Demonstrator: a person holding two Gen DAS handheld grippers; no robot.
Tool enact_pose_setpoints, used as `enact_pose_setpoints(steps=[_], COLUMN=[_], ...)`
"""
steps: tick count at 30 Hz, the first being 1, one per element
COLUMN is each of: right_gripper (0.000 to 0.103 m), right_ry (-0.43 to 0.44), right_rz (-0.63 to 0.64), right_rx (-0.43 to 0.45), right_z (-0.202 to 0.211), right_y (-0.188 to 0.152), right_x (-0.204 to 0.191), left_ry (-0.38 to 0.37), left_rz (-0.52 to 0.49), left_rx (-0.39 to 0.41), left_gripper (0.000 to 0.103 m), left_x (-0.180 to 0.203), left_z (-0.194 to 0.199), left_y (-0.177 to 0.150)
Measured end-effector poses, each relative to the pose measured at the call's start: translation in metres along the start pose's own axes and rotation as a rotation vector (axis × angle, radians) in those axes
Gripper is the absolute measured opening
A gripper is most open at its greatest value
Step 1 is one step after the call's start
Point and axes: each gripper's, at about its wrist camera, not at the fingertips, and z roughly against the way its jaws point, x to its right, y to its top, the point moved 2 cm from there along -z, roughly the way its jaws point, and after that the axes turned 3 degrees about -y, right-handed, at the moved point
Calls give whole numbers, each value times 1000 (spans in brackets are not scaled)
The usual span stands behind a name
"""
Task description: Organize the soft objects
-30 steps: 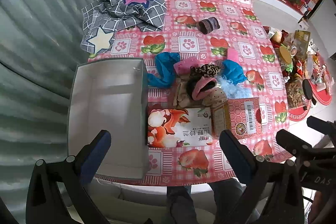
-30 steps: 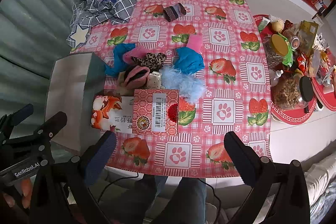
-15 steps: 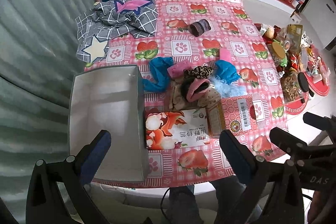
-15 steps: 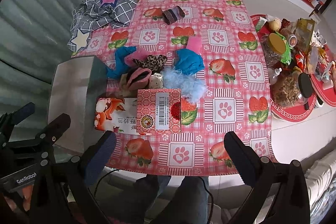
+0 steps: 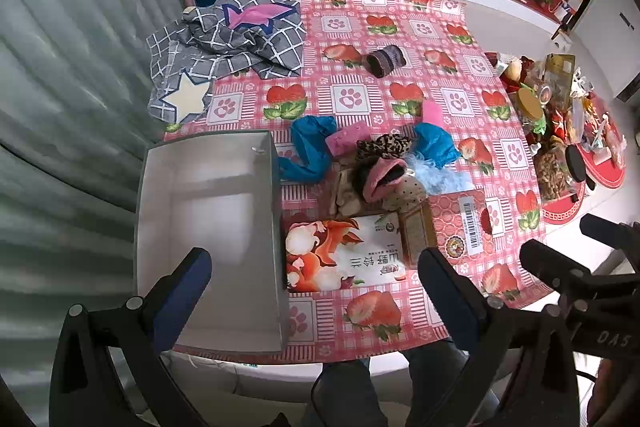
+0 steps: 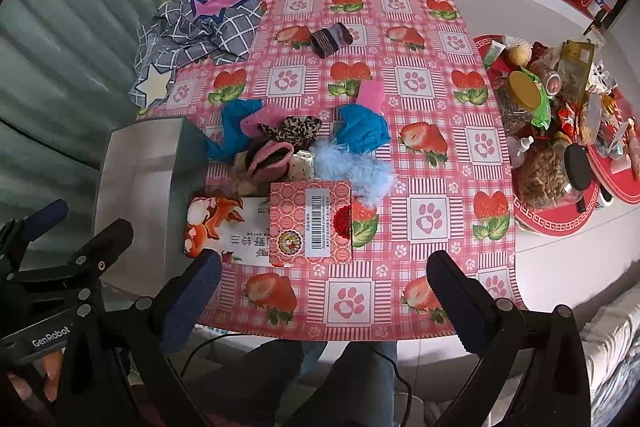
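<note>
Both hand-held grippers, left gripper (image 5: 312, 291) and right gripper (image 6: 324, 291), hover spread wide and empty above the strawberry tablecloth (image 6: 424, 155). Soft socks and cloths (image 6: 296, 143) lie heaped mid-table, just beside an open grey box (image 5: 200, 211)

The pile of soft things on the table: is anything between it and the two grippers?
Yes. Two flat boxes lie at the pile's near edge: an orange-and-white box and a pink patterned box, between it and both open grippers.

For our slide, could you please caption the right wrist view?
Open right gripper above pile of soft items beside grey box.
</note>
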Motion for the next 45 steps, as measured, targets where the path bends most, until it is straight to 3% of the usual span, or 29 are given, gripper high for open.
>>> enact_pose_setpoints(steps=[5, 19, 26, 36, 45], right_gripper=[103, 103, 103, 103, 103], right_ry=[-12, -22, 4, 6, 2], right_rz=[9, 22, -4, -3, -40], right_rx=[47, -42, -82, -131, -192], right_z=[-1, -11, -37, -91, -155], right_y=[-3, 5, 30, 84, 133], right_x=[-6, 6, 33, 70, 95], left_ry=[3, 23, 73, 93, 112], left_rz=[5, 55, 76, 124, 143], left_rx=[-23, -42, -75, -129, -191], left_gripper=[103, 103, 103, 103, 103], left_x=[-5, -11, -10, -5, -4], left_z=[-1, -13, -39, -85, -156], left_y=[-1, -7, 4, 61, 131])
